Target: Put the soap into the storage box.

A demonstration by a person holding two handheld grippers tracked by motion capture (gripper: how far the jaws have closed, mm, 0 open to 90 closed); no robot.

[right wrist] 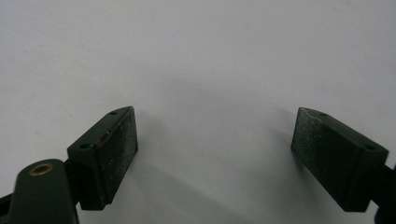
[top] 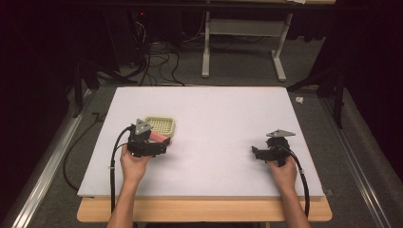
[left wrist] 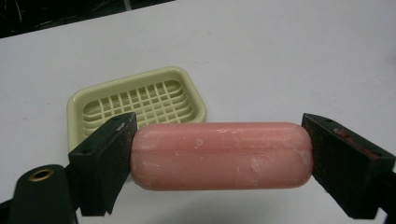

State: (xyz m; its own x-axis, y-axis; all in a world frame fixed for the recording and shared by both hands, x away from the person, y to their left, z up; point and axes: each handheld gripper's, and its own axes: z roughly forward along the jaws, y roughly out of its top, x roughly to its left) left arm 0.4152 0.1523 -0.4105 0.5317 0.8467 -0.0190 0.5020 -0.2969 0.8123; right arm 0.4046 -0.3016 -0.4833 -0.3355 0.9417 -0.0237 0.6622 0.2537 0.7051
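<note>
Left gripper (left wrist: 219, 156): jaws clamped on both ends of pink soap bar (left wrist: 221, 155), bar lying lengthwise between the pads, clear of the table surface as far as can be judged. Pale yellow-green soap dish (left wrist: 135, 100) with slotted grid floor just beyond the bar, flat on white table (left wrist: 289, 56), left of centre. In high view, left gripper (top: 161, 142) at the dish's (top: 160, 125) near edge, soap (top: 159, 137) just beside it. Right gripper (right wrist: 215, 144): jaws wide apart, nothing between them, bare table below. In high view, right gripper (top: 256, 153) well apart from the dish, towards table's right.
</note>
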